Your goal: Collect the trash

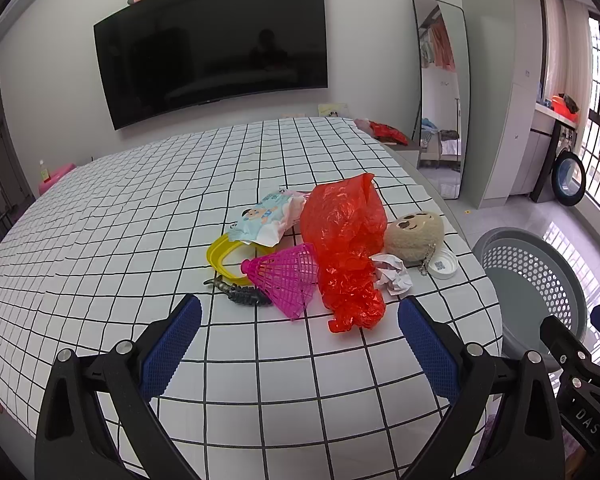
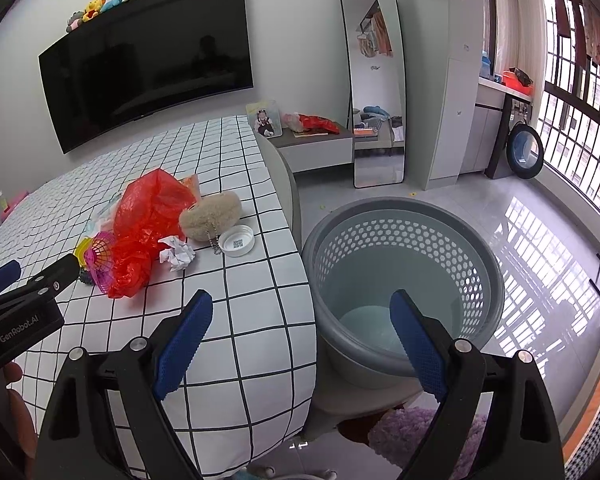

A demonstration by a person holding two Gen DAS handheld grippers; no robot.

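We hold the left gripper point(image 1: 300, 344) with fingers spread wide and empty, facing the trash pile at twelve o'clock: red plastic bag point(image 1: 346, 248), crumpled paper point(image 1: 392, 274). Our right gripper point(image 2: 300, 344), equally agape, hovers above the grey basket point(image 2: 404, 264) beside the bed point(image 1: 120, 208), presumably ready for drop-offs.

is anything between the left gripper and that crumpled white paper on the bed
Mostly clear. The left gripper is open and aimed at the pile; the crumpled paper sits at the pile's near right. The lower end of the red plastic bag lies right beside it on the left, so a straight approach could snag it.
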